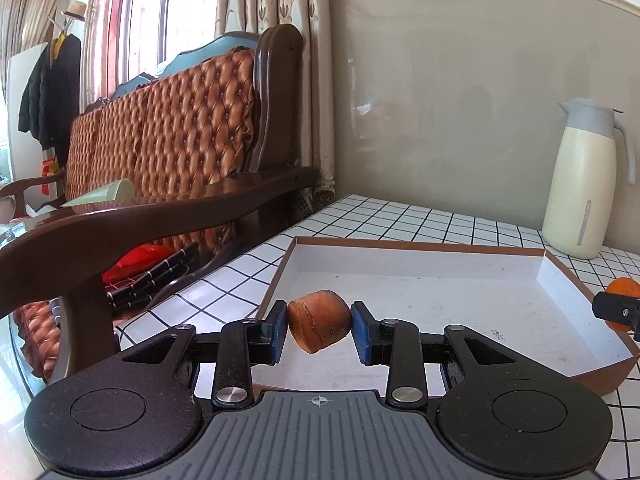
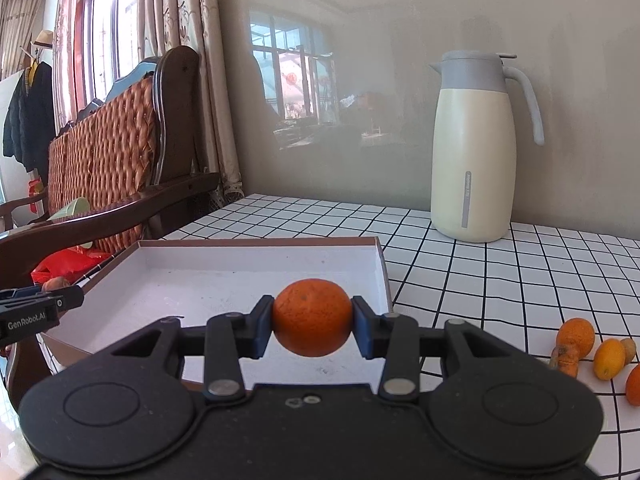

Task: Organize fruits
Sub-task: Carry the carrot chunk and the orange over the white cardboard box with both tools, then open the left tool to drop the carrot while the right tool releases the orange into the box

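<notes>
Just ahead of and below both pairs of jaws lies the box [image 1: 400, 292], the left gripper [image 1: 319, 328] clamped on a brown fruit [image 1: 319, 325], the right gripper [image 2: 313, 326] on an orange [image 2: 312, 316].

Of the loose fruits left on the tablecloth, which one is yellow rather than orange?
The small oval fruit in the middle of the cluster at the right edge. It is lemon-yellow; the round one behind it and the one cut off by the frame are orange.

Left gripper [image 1: 319, 330]: showing black linkage arms, silver rivets, blue-padded fingers [image 1: 362, 334], ribbed grey base. Right gripper [image 2: 313, 328]: wearing matching black links, silver rivets, blue pads.
</notes>
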A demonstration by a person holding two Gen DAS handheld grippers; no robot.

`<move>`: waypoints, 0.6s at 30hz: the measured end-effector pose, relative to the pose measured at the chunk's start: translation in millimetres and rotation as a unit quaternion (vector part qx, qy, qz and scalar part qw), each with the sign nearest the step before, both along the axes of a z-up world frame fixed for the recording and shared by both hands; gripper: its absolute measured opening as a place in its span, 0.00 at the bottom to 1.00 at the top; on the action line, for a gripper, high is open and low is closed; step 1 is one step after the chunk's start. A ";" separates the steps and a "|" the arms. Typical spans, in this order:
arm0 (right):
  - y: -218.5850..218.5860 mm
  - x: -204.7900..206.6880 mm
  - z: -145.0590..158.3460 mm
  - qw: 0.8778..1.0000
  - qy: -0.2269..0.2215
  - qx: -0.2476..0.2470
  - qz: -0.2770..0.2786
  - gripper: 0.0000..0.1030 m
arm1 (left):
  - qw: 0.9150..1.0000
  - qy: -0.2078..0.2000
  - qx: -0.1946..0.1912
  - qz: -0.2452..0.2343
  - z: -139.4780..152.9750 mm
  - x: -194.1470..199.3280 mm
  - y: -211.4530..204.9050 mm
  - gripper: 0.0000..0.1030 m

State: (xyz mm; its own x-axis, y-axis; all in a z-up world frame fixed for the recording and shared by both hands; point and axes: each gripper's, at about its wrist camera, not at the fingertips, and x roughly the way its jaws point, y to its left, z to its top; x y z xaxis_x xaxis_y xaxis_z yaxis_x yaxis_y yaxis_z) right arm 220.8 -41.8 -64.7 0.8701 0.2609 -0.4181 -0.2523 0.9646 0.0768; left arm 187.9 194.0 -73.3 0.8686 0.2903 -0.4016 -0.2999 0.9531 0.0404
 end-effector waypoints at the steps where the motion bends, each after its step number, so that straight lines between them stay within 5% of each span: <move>1: 0.1 1.1 -1.7 1.000 0.001 -0.001 -0.002 0.32 | 1.000 0.001 0.000 0.001 -0.8 1.6 0.6 0.34; 9: 4.6 11.4 -12.5 1.000 0.011 -0.010 -0.018 0.35 | 1.000 0.023 0.004 0.004 -10.2 18.8 3.2 0.34; 10: 6.2 12.4 -12.7 1.000 0.010 -0.015 -0.019 0.40 | 1.000 0.022 0.004 0.008 -10.4 19.4 3.3 0.34; 11: 7.2 11.8 -12.1 1.000 0.005 -0.018 -0.025 0.63 | 1.000 0.022 0.003 0.008 -9.9 19.8 3.2 0.37; 13: 6.5 4.7 -6.5 0.998 -0.030 -0.020 -0.052 0.87 | 0.999 0.017 0.010 0.025 -5.5 18.0 2.3 0.86; 14: 5.0 -0.3 -2.8 0.997 -0.047 -0.015 -0.057 0.86 | 0.999 -0.002 0.022 0.041 -1.9 13.0 1.2 1.00; 18: -7.3 -12.1 13.9 0.994 -0.090 0.021 -0.059 0.94 | 0.997 -0.044 0.033 0.057 12.2 -0.8 1.9 1.00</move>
State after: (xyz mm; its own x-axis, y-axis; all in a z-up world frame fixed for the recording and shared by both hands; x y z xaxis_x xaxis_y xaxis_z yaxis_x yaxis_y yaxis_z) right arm 208.7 -49.1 -50.9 0.9555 0.1668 -0.2432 -0.1514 0.9852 0.0810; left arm 187.1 195.8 -61.1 0.8595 0.4121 -0.3025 -0.4111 0.9089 0.0701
